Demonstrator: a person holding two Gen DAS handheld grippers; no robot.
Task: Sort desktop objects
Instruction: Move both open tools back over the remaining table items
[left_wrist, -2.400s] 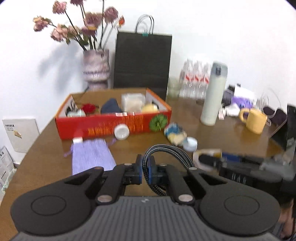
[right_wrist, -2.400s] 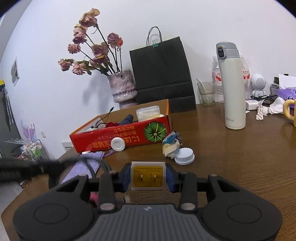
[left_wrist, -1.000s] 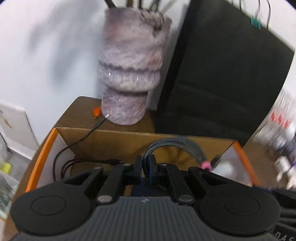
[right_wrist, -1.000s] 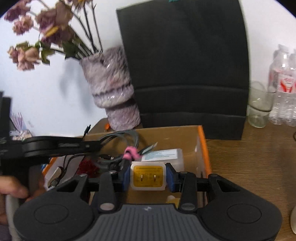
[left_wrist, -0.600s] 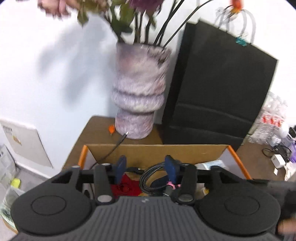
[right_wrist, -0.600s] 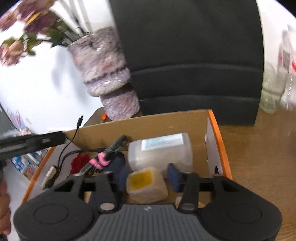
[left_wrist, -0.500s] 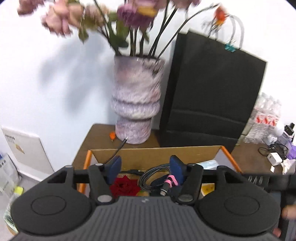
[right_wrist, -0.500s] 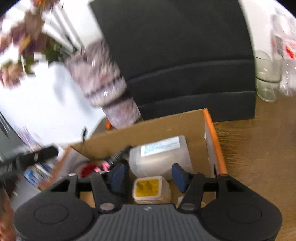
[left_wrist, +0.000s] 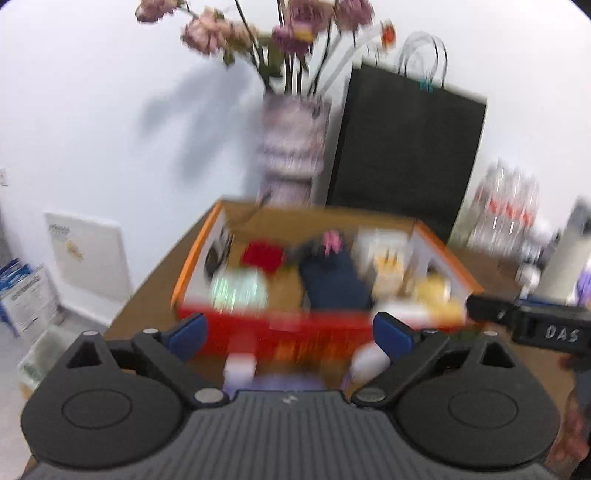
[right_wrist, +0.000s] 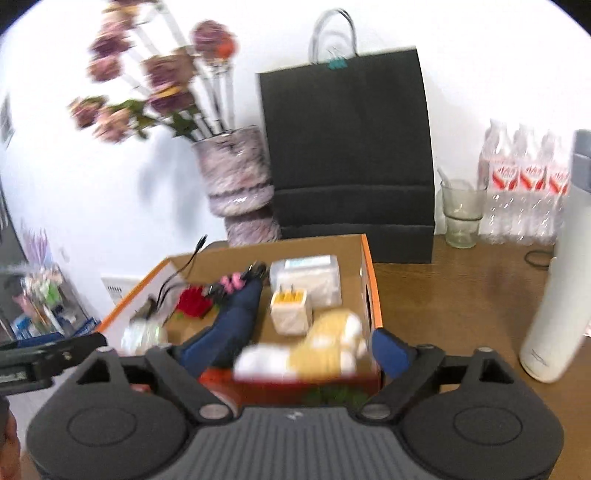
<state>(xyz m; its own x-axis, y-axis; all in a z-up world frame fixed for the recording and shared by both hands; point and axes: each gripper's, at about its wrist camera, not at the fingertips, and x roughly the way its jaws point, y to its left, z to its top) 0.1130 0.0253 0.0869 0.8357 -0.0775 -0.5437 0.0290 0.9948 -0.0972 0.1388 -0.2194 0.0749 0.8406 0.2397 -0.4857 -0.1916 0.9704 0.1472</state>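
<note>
Hovering just short of the red-sided box (right_wrist: 369, 284), both grippers are empty, their jaws opening wide with nothing between the blue pads. The left gripper (left_wrist: 291, 334) frames the box's front wall; the right gripper (right_wrist: 280, 354) looks over its near edge, and its dark body shows at 3 o'clock in the left view.

Inside the box lie the sorted things: a white charger (right_wrist: 290, 306) with its yellow prong face turned up near the middle, a pink-tipped cable (right_wrist: 236, 282) at about 11 o'clock from it, a navy pouch (right_wrist: 229, 321) at its 9 o'clock, a clear plastic case (right_wrist: 304, 275) at 12 o'clock against the back wall and a red flower (right_wrist: 192, 301) further toward 9. They lie loosely, as if dropped in rather than arranged — good enough for a catch-all box.

On the wooden worktop (right_wrist: 461, 295), a blurred white item (left_wrist: 240, 363) and a round white cap (left_wrist: 367, 363) by the box's front wall look unsorted. A white flask (right_wrist: 557, 295) stands at 3 o'clock, well apart.
</note>
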